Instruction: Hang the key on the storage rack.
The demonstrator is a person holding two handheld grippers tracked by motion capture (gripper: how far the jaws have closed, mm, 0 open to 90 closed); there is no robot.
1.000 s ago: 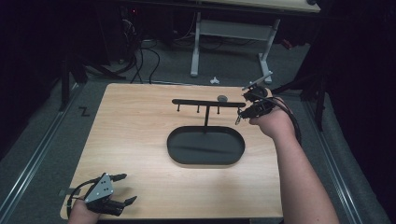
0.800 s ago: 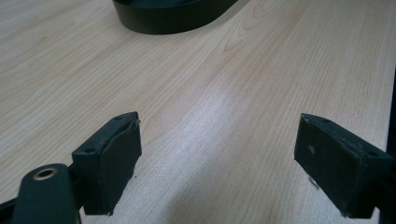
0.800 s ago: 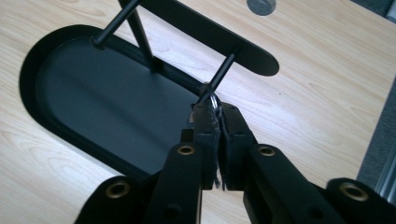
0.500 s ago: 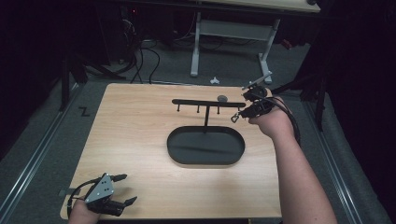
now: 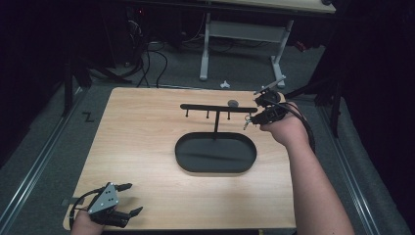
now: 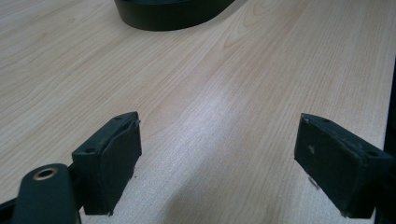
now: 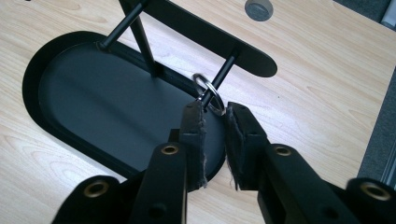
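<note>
A black stand has an oval base tray [image 5: 215, 166], an upright post and a crossbar [image 5: 218, 107] with short pegs hanging under it. My right gripper [image 5: 250, 120] is at the bar's right end, shut on a small metal ring [image 7: 208, 93]. The ring sits at the tip of the rightmost peg [image 7: 226, 65], which seems to pass through it. The same ring shows between the tips of the right gripper [image 7: 215, 109]. My left gripper [image 5: 133, 198] rests open near the table's front left corner. Bare wood lies between the pads of the left gripper [image 6: 217, 158].
A small grey disc [image 5: 233, 103] lies on the table behind the crossbar. The wooden table [image 5: 142, 142] has wide bare areas left of the stand. Beyond its far edge are cables, a small white object [image 5: 224, 84] on the floor and white desk legs [image 5: 204, 49].
</note>
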